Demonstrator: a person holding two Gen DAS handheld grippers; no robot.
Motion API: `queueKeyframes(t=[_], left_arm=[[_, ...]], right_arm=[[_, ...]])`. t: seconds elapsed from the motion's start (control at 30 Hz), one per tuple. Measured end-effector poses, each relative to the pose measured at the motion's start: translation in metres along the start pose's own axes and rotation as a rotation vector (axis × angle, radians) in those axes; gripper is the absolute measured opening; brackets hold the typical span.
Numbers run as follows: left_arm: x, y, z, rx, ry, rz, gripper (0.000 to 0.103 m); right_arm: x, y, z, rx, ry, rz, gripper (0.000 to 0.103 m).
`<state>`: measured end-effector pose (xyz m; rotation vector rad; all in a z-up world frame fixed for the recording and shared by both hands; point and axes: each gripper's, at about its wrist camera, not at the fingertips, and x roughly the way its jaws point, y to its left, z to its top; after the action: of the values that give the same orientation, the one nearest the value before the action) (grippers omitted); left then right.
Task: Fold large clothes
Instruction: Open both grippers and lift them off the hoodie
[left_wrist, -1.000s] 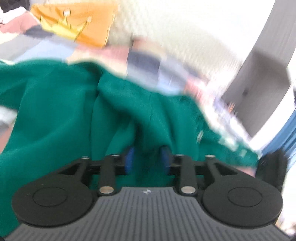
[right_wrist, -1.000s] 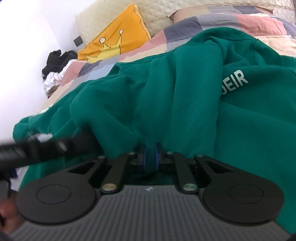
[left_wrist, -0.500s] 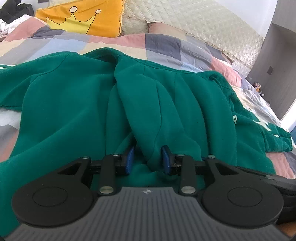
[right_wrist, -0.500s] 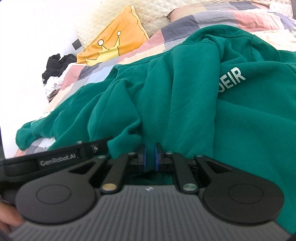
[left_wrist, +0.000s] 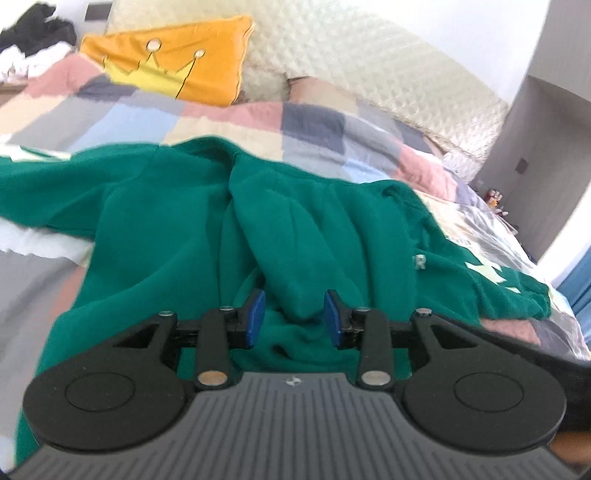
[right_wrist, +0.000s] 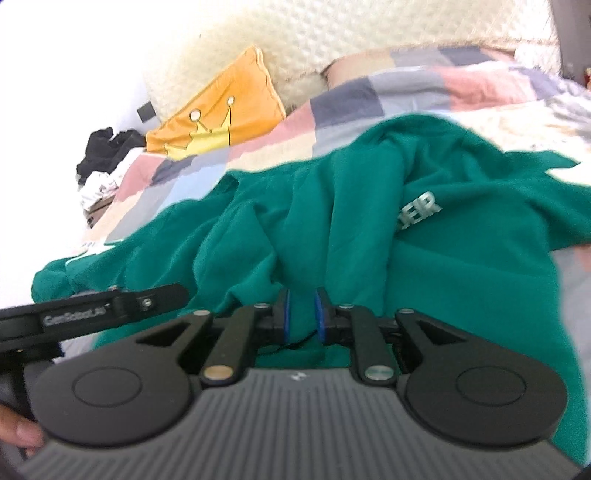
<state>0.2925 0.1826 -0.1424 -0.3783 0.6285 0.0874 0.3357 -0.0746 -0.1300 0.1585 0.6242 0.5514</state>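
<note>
Green sweatshirt (left_wrist: 295, 229) lies bunched across patchwork quilt (left_wrist: 207, 122), ridged folds running toward headboard (left_wrist: 369, 62). Orange crown pillow (left_wrist: 173, 70) beyond it, well apart; dark clothes pile (right_wrist: 107, 147) at far bed corner. Left gripper (left_wrist: 293, 317): 2 blue pads spread, fabric fold between them, not pinched. Right gripper (right_wrist: 303, 317): pads slightly parted, fabric in gap; grip cannot be told. Bare quilt open past sweatshirt's far edge.

Rumpled green sweatshirt (left_wrist: 303, 229) on patchwork bed
</note>
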Motion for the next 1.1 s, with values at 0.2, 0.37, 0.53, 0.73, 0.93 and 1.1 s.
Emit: queueKeyframes(t=[0.2,0.37,0.53,0.73,0.93,1.1], left_arm=[[-0.051,-0.024,-0.011,0.059,-0.038,-0.028,0.040],[-0.094,-0.047,-0.031,0.109,-0.077,-0.049,0.040],[-0.132,-0.059,-0.052,0.124,-0.103,-0.073,0.040],[-0.170,-0.084,-0.070,0.172,-0.146,-0.092,0.040],[-0.182,-0.101,-0.082,0.194,-0.144,-0.116,0.041],[-0.176,-0.108,-0.088,0.214,-0.135,-0.123,0.046]], right_arm=[[-0.050,0.012,0.007,-0.052,-0.090,-0.016,0.017],[-0.094,0.016,-0.011,-0.060,-0.124,0.007,0.017],[-0.141,0.014,-0.035,-0.091,-0.153,-0.018,0.017],[-0.184,0.009,-0.045,-0.061,-0.206,-0.051,0.017],[-0.219,-0.028,-0.053,0.066,-0.244,-0.143,0.017],[-0.242,-0.047,-0.048,0.091,-0.273,-0.227,0.017]])
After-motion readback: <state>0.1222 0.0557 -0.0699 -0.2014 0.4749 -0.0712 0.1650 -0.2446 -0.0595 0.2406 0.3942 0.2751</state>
